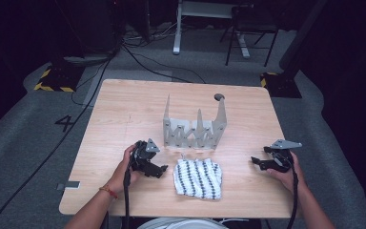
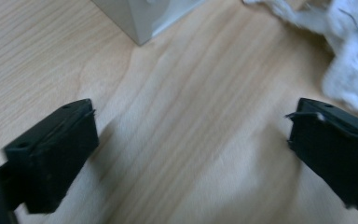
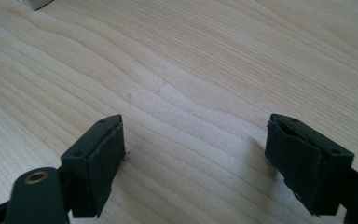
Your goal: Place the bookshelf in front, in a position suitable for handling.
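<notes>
Either side of the cloth (image 1: 198, 178), left gripper (image 1: 158, 168) and right gripper (image 1: 259, 162) rest, fingers wide, empty, flanking it for a two-handed pickup.

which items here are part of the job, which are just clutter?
In play: cloth, lying between the left gripper and right gripper, both open; grey rack right behind it, likely.

Just around: table as the work surface, chair, floor cables, black-yellow floor bases.
</notes>
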Motion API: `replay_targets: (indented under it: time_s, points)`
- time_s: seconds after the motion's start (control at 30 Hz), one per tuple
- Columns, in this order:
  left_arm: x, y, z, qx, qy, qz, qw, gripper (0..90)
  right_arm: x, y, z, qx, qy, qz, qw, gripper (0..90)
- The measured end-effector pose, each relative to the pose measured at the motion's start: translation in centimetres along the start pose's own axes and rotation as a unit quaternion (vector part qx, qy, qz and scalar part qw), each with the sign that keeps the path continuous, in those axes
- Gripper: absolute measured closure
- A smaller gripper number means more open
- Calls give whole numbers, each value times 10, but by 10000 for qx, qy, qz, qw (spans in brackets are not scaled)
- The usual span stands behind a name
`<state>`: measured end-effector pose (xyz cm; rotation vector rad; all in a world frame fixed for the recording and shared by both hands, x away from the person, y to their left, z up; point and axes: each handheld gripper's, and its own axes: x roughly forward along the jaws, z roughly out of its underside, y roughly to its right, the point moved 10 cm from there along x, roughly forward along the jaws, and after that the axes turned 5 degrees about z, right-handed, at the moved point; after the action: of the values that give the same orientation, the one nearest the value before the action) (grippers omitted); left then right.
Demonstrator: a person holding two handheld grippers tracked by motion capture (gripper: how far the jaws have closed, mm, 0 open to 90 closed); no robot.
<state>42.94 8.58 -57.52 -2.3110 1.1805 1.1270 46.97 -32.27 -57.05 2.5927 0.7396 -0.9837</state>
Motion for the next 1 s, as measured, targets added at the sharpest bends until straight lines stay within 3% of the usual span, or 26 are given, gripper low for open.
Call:
replay_targets:
  time_s: [0.03,0.1,0.17,0.33,0.43,0.47,0.5,0.53,0.6,0.63,0.7,0.73,0.77,0.8,0.83,1.0]
  points:
    - [-5,1,1,-3,-54,-167,9998,195,0,0,0,-14,6,-10,10000,200]
    - [-6,5,1,47,-98,-126,9999,182,1,-1,-1,-15,13,-5,10000,199]
    - [-12,14,-4,79,235,99,9996,200,1,-1,-1,-5,16,-11,10000,199]
    - [-24,32,-15,315,567,-16,9979,192,1,-1,-1,-11,26,-9,10000,199]
    - [-26,47,-20,492,608,256,9966,176,2,-2,-2,-44,38,-35,10000,198]
    - [-27,54,-22,657,633,375,9951,177,2,-2,-2,-42,36,-39,10000,198]
    - [-26,67,-26,942,651,554,9919,175,2,-3,-2,-50,23,-45,10000,195]
    - [-26,67,-26,942,651,554,9919,173,2,-3,-2,-50,23,-45,10000,195]
    - [-23,84,-31,1288,657,764,9865,173,2,-3,-2,-49,25,-47,10000,194]
    - [-17,99,-38,1512,653,871,9825,203,3,-3,-2,-48,29,-49,10000,194]
    - [-7,112,-46,1577,629,1057,9798,189,3,-3,-3,-47,25,-60,10000,193]
    - [-7,112,-46,1577,629,1057,9798,187,3,-4,-3,-53,18,-63,10000,193]
    - [4,126,-50,1518,517,1241,9792,173,3,-4,-3,-61,20,-60,10000,194]
    - [4,126,-50,1518,517,1241,9792,161,3,-4,-3,-61,23,-52,10000,194]
    - [12,138,-51,1668,451,1351,9756,163,3,-4,-3,-62,28,-55,10000,194]
    - [29,149,-44,1752,211,1408,9742,161,3,-4,-3,-76,27,-80,9999,194]
